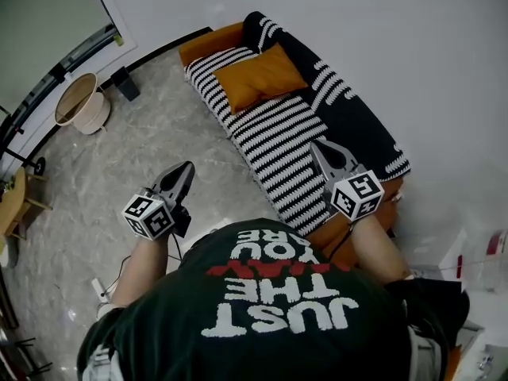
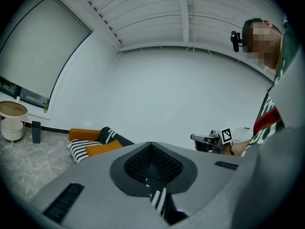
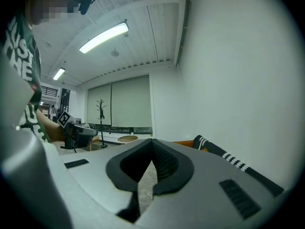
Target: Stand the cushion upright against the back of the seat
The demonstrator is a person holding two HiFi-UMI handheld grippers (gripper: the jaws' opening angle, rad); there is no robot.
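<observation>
An orange cushion point(image 1: 262, 76) lies flat on the far end of the seat of a sofa point(image 1: 286, 145) draped in a black-and-white striped throw; its back, under a black throw point(image 1: 349, 105), runs along the wall. The left gripper view shows the cushion point(image 2: 102, 148) small and far off. My left gripper point(image 1: 186, 170) is shut and empty, held over the floor left of the sofa. My right gripper point(image 1: 317, 145) is shut and empty above the near part of the seat, well short of the cushion. Each gripper view shows its own jaws closed together point(image 2: 151, 144) point(image 3: 152, 141).
A round pale basket point(image 1: 79, 101) and a dark box point(image 1: 125, 83) stand on the marble floor by the window wall. A wooden table point(image 1: 12, 201) sits at the left edge. White boxes point(image 1: 468, 252) stand right of the sofa's near end. A cable point(image 1: 119, 272) trails on the floor.
</observation>
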